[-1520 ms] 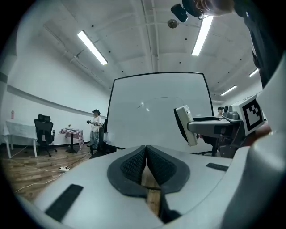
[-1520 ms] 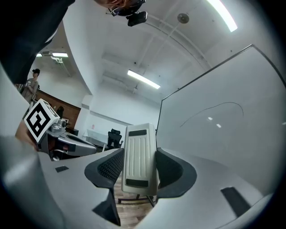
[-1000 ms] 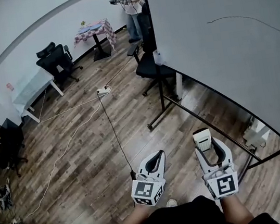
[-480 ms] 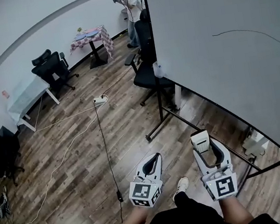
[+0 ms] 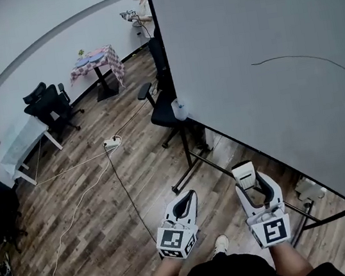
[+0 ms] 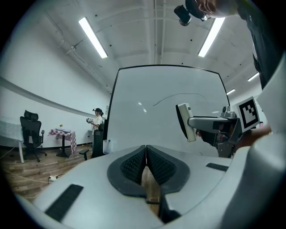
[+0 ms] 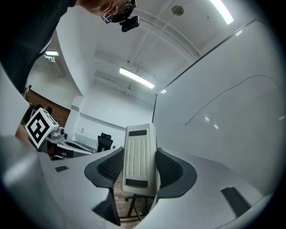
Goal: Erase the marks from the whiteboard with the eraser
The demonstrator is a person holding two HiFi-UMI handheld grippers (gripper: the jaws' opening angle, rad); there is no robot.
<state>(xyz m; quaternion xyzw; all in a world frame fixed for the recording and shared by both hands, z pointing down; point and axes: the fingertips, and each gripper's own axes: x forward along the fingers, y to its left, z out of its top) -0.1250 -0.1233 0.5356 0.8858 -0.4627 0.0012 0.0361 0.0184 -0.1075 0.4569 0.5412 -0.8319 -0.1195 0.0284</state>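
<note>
A big whiteboard on a black stand fills the upper right of the head view, with one thin curved black mark across it. The same mark shows in the right gripper view. My right gripper is shut on a white eraser, held just below the board's lower edge. From the right gripper view the eraser stands upright between the pads. My left gripper hangs beside it, shut and empty. In the left gripper view the eraser sticks out toward the whiteboard.
A black office chair and a clear cup stand at the board's left leg. A cable and power strip lie on the wood floor. Further back are a person, a cloth-covered table, another chair and a desk.
I have stepped closer to the whiteboard, so the room has slid left and the board has grown larger. Both grippers keep their hold and pose.
</note>
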